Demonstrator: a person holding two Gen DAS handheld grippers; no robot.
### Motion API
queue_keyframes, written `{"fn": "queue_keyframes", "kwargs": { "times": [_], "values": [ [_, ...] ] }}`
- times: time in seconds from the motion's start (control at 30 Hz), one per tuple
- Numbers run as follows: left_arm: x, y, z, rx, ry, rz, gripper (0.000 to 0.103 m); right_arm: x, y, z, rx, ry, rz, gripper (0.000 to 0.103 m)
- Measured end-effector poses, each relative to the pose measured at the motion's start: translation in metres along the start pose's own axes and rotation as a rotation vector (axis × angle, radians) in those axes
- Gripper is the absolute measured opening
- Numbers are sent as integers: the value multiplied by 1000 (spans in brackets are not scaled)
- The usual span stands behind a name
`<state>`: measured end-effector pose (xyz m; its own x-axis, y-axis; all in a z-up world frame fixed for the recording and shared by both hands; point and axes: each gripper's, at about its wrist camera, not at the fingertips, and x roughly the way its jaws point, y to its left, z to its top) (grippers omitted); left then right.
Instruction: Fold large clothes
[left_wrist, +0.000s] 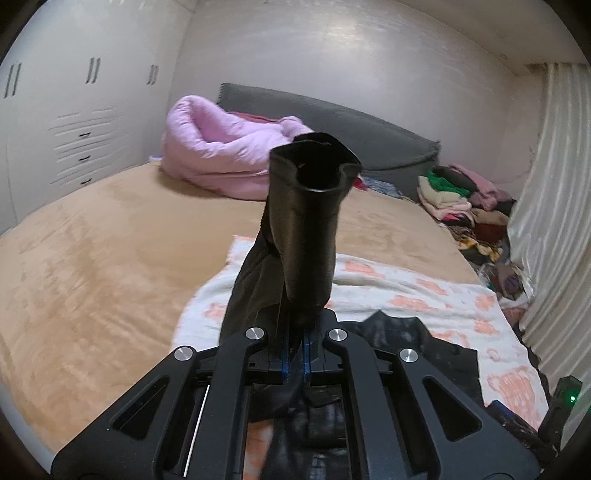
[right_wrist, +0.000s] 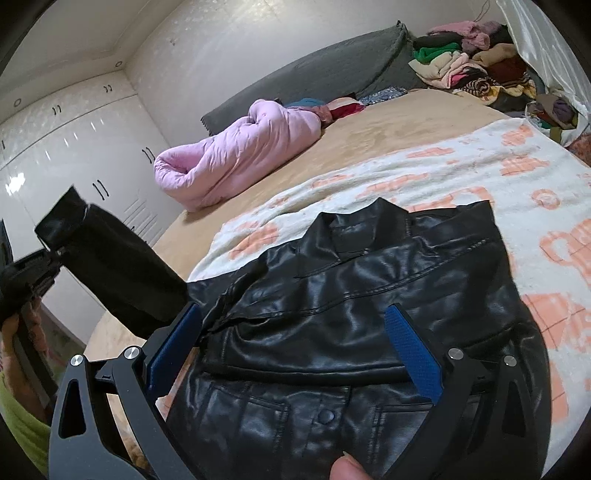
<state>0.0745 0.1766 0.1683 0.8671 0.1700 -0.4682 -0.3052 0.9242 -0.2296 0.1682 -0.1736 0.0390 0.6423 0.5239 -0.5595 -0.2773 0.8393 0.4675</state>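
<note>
My right gripper (right_wrist: 291, 354) hangs with jaws wide apart over the black leather jacket (right_wrist: 351, 295), spread on the patterned blanket (right_wrist: 480, 166). At ten o'clock, my left gripper (left_wrist: 295, 350) is clamped on its lifted sleeve (left_wrist: 306, 229).

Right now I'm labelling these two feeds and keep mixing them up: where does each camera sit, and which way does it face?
Left wrist: on the left gripper, looking along its shut fingers, which hold the sleeve up, across the bed to the wall.
Right wrist: on the right gripper, open over the jacket; a fingertip shows at the bottom edge.
Shared: sleeve, jacket, pink duvet, clothes pile.
</note>
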Motion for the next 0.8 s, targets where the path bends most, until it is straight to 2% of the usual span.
{"fn": "queue_keyframes", "kwargs": {
  "times": [0.47,0.57,0.67,0.8],
  "values": [
    [17,-101,-21,156,45,-142,0,-35,-52,6,87,-80,-43,99],
    [26,-118,-30,169,77,-186,0,-41,-64,6,92,-94,-79,99],
    [40,-134,-45,165,121,-226,0,-44,-79,4,120,-100,-69,99],
    [54,-161,-65,203,162,-244,0,-48,-99,1,159,-102,-83,99]
  ]
}}
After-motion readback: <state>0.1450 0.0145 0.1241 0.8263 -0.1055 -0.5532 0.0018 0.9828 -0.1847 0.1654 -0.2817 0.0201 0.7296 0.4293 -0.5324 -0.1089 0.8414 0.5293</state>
